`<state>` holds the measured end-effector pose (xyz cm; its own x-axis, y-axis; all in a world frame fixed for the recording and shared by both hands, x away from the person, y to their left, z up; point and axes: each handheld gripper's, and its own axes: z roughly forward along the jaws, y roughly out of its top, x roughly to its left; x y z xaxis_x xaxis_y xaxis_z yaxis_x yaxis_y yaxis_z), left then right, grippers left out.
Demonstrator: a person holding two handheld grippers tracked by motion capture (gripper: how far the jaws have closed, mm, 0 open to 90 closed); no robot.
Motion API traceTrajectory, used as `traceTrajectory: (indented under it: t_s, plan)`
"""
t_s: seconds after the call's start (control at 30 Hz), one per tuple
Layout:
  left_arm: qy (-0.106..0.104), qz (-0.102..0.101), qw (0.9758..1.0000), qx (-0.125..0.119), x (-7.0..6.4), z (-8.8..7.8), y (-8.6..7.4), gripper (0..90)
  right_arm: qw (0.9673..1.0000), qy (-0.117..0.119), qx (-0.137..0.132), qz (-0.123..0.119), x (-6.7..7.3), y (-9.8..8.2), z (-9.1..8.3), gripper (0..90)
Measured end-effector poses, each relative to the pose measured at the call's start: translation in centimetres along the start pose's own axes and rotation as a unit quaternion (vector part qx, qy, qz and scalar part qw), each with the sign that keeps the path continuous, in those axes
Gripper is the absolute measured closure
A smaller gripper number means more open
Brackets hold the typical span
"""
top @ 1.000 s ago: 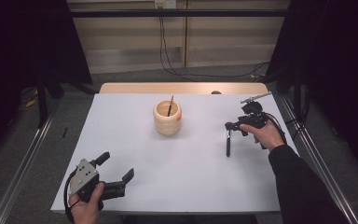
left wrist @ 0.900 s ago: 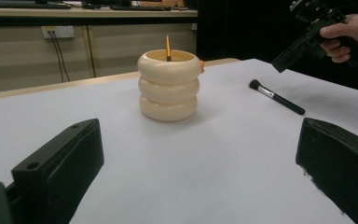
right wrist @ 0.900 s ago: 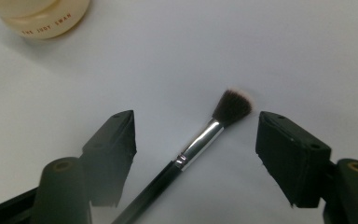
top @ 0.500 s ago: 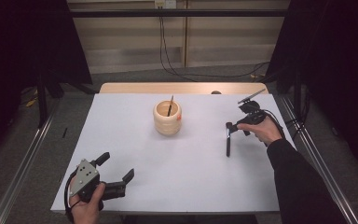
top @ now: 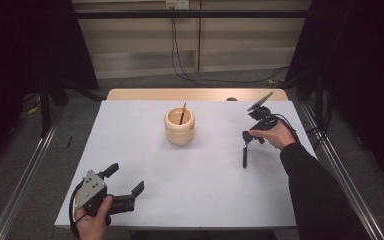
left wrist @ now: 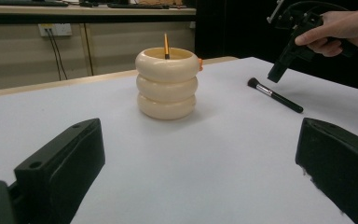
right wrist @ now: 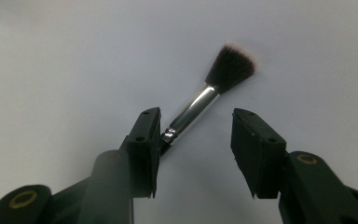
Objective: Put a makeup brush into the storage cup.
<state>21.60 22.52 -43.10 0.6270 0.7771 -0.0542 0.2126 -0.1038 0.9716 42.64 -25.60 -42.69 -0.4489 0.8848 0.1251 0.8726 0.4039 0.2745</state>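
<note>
At the near edge of the white table [top: 205,190], the left gripper [top: 130,187] rested with jaws spread and nothing between them — well short of the cream ringed holder [top: 179,126]. To the holder's right, the right gripper [right wrist: 196,135] hung over a black makeup brush [right wrist: 209,93] lying flat, jaws just closing around its handle but not yet pinching it.

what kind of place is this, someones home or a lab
Most likely a lab or recording setup, not a home. A table with a plain white top sits between metal rails and dark curtains, with loose cables on a bare back wall. A person works a handheld gripper there.
</note>
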Motion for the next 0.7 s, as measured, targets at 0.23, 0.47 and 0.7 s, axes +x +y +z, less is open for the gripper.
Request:
traceTrajectory:
  t_s: [0.23,0.47,0.7]
  plan:
    - [-0.004,0.0,1.0,0.007,0.1,0.1,-0.1,1.3,0.9995,-0.006,0.03,0.012,0.1,0.5,1.3,59.6]
    - [-0.007,-0.005,0.9999,0.007,0.1,0.2,-0.1,1.4,0.9985,0.0,0.036,0.041,-0.1,0.9,1.9,59.9]
    - [-0.01,-0.02,0.9997,0.01,0.2,0.3,-0.3,0.9,0.9973,-0.012,0.054,0.047,0.1,1.1,2.9,63.9]
